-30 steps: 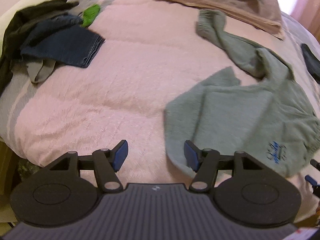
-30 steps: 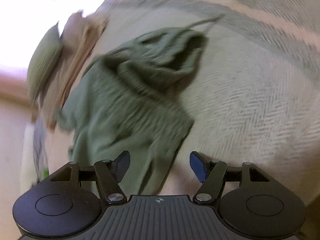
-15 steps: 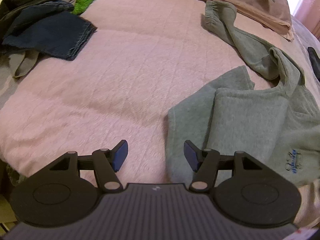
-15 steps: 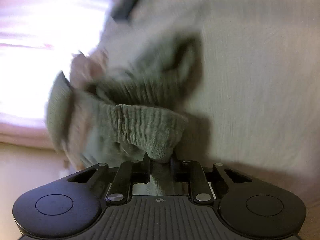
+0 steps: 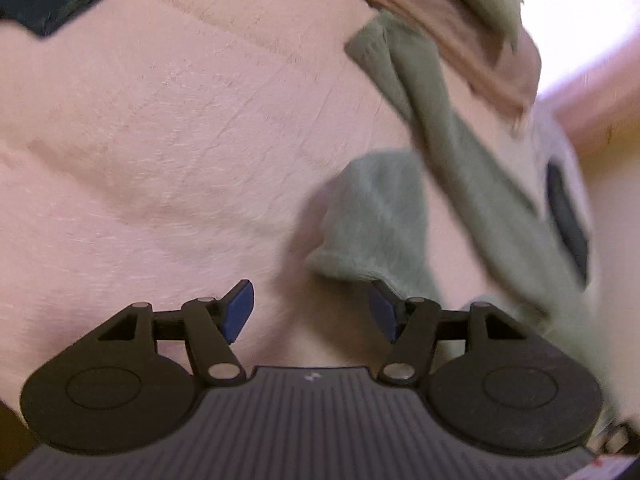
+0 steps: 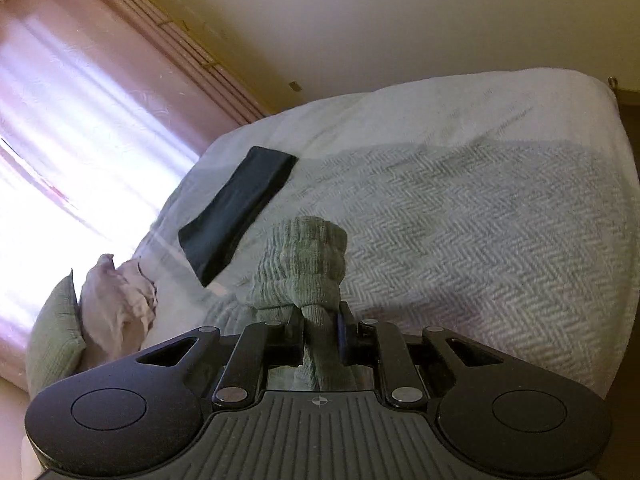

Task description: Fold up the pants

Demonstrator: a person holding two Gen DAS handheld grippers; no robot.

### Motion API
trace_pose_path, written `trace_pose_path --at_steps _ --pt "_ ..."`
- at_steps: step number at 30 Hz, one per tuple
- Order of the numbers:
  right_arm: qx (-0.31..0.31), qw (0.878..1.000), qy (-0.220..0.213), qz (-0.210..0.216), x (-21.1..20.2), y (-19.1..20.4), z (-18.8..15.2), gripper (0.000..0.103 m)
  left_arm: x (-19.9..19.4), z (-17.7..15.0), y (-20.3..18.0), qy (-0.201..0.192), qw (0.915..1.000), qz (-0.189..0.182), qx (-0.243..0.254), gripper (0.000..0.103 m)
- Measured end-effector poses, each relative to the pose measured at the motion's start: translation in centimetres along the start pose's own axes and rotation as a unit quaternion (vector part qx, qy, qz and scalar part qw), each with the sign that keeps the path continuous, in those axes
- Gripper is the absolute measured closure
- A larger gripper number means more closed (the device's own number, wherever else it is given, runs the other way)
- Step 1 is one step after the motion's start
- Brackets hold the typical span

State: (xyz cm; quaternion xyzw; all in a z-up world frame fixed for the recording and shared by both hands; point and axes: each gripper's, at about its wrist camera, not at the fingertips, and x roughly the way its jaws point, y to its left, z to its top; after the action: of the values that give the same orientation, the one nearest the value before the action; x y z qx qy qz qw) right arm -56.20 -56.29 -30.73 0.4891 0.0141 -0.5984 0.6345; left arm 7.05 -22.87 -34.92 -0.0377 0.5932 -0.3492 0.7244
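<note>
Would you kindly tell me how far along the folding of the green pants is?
Barely begun. Done: the right tongs are shut on a ribbed end of the green pants, lifted above the bed. In hand: the left tongs are open at a raised fuzzy corner. Left: every fold; the pants lie sprawled and crooked.
</note>
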Motion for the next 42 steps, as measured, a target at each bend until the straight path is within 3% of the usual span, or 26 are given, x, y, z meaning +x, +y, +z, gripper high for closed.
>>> trace_pose_path --at_steps 7,13,17,19,20,21,24,26,28,32,35,37,39,42 --pt "0.007 1.0 0.007 -0.007 0.6 0.4 -0.5 0.091 1.1 0.9 0.9 0.029 0.9915 -0.05 -0.117 0.041" --pt "0.005 1.0 0.011 -0.014 0.6 1.0 -1.7 0.091 -0.5 -0.3 1.9 0.024 0.9835 -0.07 -0.165 0.04" --pt "0.008 1.0 0.01 -0.02 0.8 1.2 -2.0 0.091 2.5 1.1 1.7 0.025 0.9744 -0.095 -0.202 0.04" --pt "0.011 1.0 0.012 -0.024 1.0 1.4 -2.0 0.091 4.8 1.6 1.5 0.039 0.974 -0.079 -0.209 0.061" --pt "0.011 0.999 0.014 -0.028 1.1 1.7 -1.8 0.091 5.7 2.0 1.4 0.041 0.9746 -0.071 -0.208 0.084" --pt "0.012 0.999 0.018 -0.031 1.3 2.0 -1.6 0.091 6.3 2.7 1.3 0.037 0.9763 -0.062 -0.204 0.097" --pt "0.017 0.999 0.022 -0.034 2.3 4.5 -0.3 0.091 6.2 7.1 -0.5 0.01 0.9858 -0.047 -0.161 0.098" --pt "0.029 1.0 0.012 -0.001 3.0 7.3 0.9 0.092 4.4 10.8 -2.7 -0.032 0.9917 -0.042 -0.117 0.098" --pt "0.031 0.998 -0.01 0.049 2.9 11.0 2.3 0.092 1.0 14.3 -5.1 -0.087 0.9925 -0.046 -0.073 0.098" --pt "0.015 0.986 -0.035 0.163 0.3 17.5 4.3 0.092 -7.8 18.3 -8.4 -0.203 0.9785 -0.037 -0.008 0.098" --pt "-0.033 0.972 -0.047 0.226 -3.1 20.1 4.3 0.092 -14.0 18.1 -8.2 -0.27 0.9625 -0.022 0.019 0.097" --pt "-0.052 0.969 -0.046 0.239 -5.0 20.0 3.7 0.092 -16.3 16.6 -6.9 -0.277 0.9607 -0.015 0.019 0.096" --pt "-0.053 0.972 -0.037 0.224 -6.2 18.2 2.7 0.092 -16.7 14.3 -5.2 -0.257 0.9661 0.003 0.022 0.089" --pt "-0.054 0.988 -0.009 0.146 -6.6 13.4 0.0 0.092 -14.2 9.9 -1.3 -0.198 0.9786 0.056 0.015 0.074"
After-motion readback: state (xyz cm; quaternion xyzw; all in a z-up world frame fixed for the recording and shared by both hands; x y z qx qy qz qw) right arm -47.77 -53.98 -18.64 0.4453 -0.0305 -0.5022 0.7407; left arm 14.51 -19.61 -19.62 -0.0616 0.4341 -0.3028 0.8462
